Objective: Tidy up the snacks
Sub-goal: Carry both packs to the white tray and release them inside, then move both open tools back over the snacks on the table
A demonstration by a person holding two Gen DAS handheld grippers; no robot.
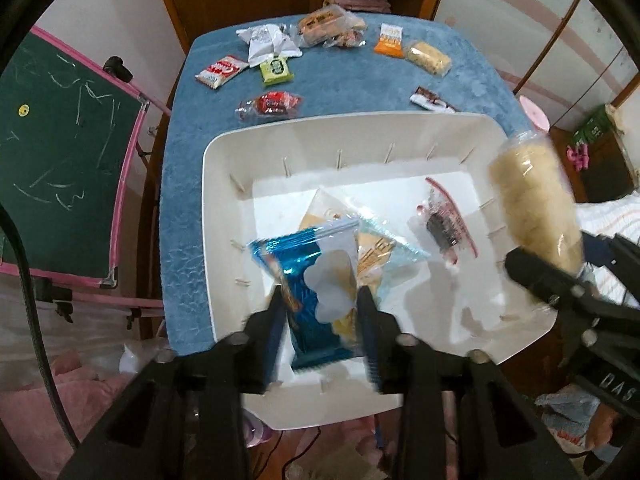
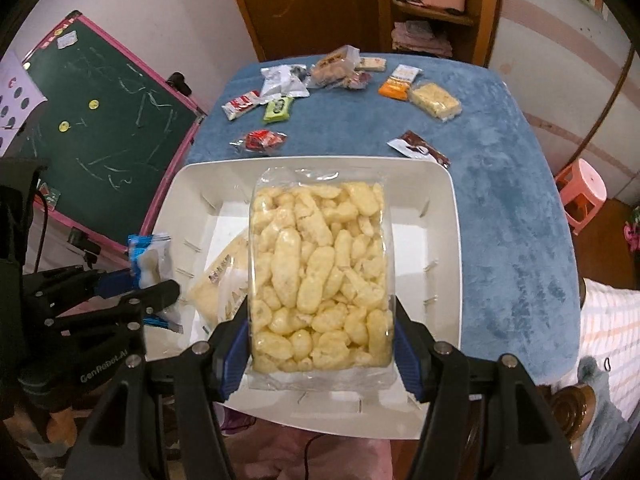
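A white bin (image 1: 224, 168) is set on the near part of a table (image 1: 360, 84) covered with a blue cloth.

The left gripper (image 1: 322, 300) is pointed steeply down over the near left of the bin. A blue packet (image 1: 316, 276) is seen between its fingers, blurred; the jaws stand at a middling width and a sliver of gap shows on each side of the packet, so the pads do not appear to press on it. No earlier picture is given. In the right wrist view the same packet (image 2: 148, 256) is seen at the left gripper (image 2: 156, 280), over the bin's left wall.

The right gripper (image 2: 320, 344) is closed on a clear bag of puffs (image 2: 320, 264), both blue pads being pressed against the bag's sides. The bag is held over the middle of the bin, its far end raised. In the left wrist view the bag (image 1: 536, 204) is seen above the bin's right rim.

In the bin a pale flat pack (image 2: 224, 276) lies under the blue packet, and a small dark sweet in clear wrap (image 1: 444, 224) lies toward the right.

Beyond the bin, on the cloth, loose snacks are spread: a red sweet (image 1: 272, 105), a green packet (image 1: 276, 69), a red-and-white bar (image 1: 220, 71), an orange pack (image 1: 389, 42), a brown wrapper (image 1: 430, 100).

A chalkboard (image 1: 60, 152) stands to the left of the table.
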